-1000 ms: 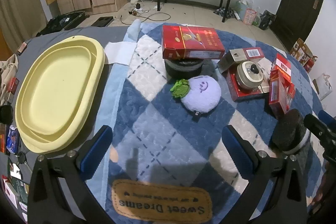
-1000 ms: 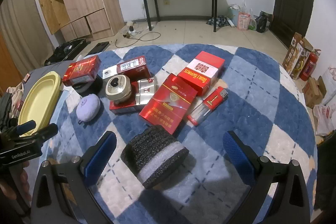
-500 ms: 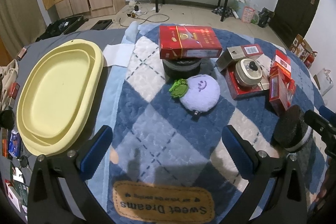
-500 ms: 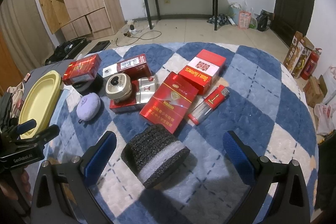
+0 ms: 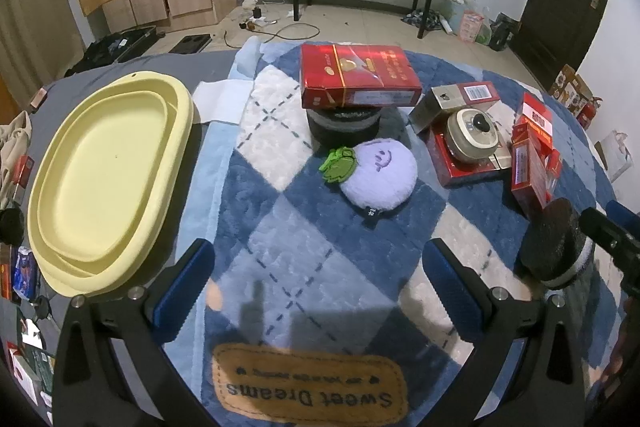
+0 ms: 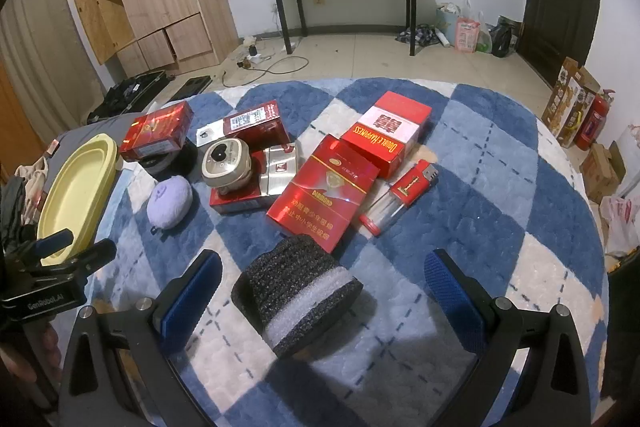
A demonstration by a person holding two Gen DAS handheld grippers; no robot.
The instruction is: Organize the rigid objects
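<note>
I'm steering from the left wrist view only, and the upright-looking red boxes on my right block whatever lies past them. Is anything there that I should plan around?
Observer: Yes. A red lighter lies on the blanket, between a large flat red box and a Double Happiness box.
Operator: And the dark foam roll at my right edge, is it gripped?
Observer: No. The foam roll lies between the open fingers of the right gripper, and neither finger touches it.
</note>
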